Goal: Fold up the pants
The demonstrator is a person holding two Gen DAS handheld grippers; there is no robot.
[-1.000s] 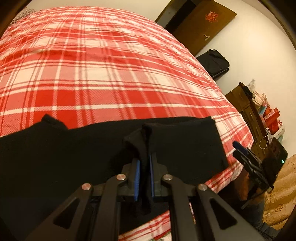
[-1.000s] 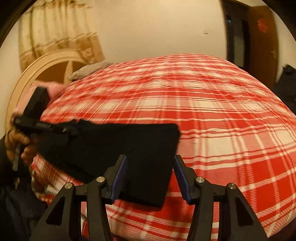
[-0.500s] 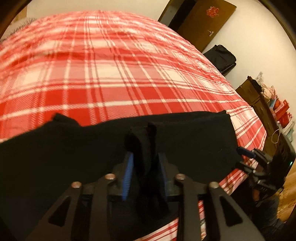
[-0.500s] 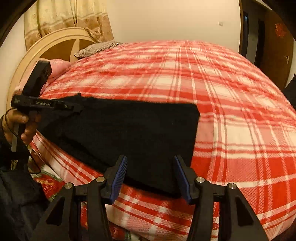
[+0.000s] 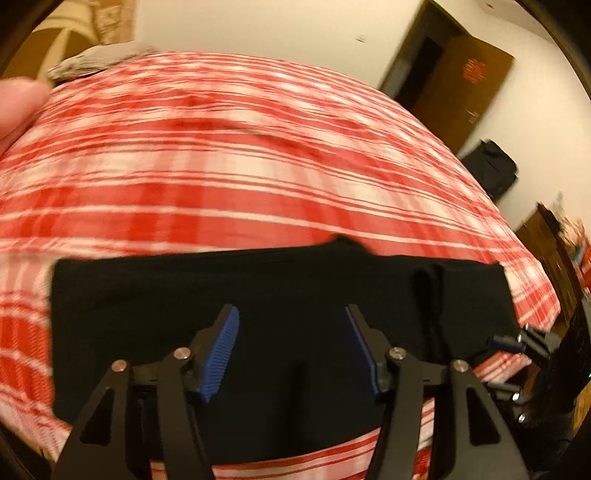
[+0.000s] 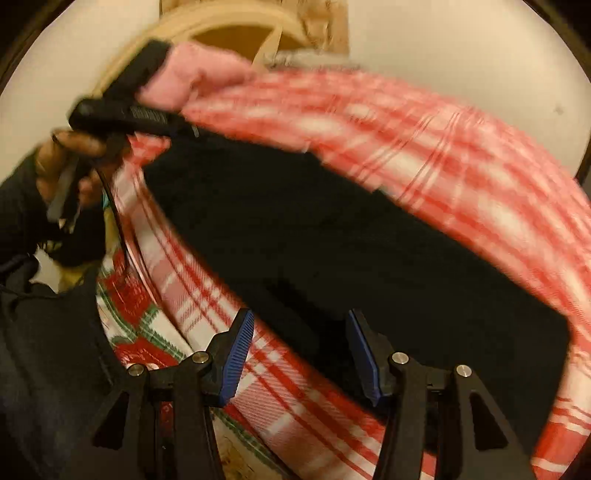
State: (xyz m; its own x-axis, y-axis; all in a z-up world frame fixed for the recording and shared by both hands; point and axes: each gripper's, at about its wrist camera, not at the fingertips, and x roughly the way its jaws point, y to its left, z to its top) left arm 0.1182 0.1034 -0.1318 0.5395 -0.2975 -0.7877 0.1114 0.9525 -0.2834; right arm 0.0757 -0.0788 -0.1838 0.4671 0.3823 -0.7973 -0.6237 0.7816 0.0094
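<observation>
The black pants [image 5: 280, 295] lie folded in a long band on the red plaid bedspread [image 5: 221, 166], near the bed's front edge. My left gripper [image 5: 291, 350] is open and empty, its blue pads [image 5: 221, 347] spread just above the pants' near edge. A small raised fold [image 5: 428, 295] of fabric stands to its right. In the right wrist view the pants [image 6: 332, 240] run diagonally. My right gripper [image 6: 299, 354] is open and empty over their near edge. The left gripper [image 6: 122, 114] shows at the far end, held by a hand.
A pink pillow [image 6: 199, 74] and a round wooden headboard [image 6: 229, 33] are at the bed's head. A brown door [image 5: 461, 85], a black bag [image 5: 491, 170] and a wooden cabinet [image 5: 554, 243] stand by the wall. A patterned sheet [image 6: 136, 306] hangs below the bedspread's edge.
My left gripper has opened and let go of the pinched fold of pants, then shifted left. The right gripper stayed open and swung left toward the pants' near edge. Both views are motion-blurred.
</observation>
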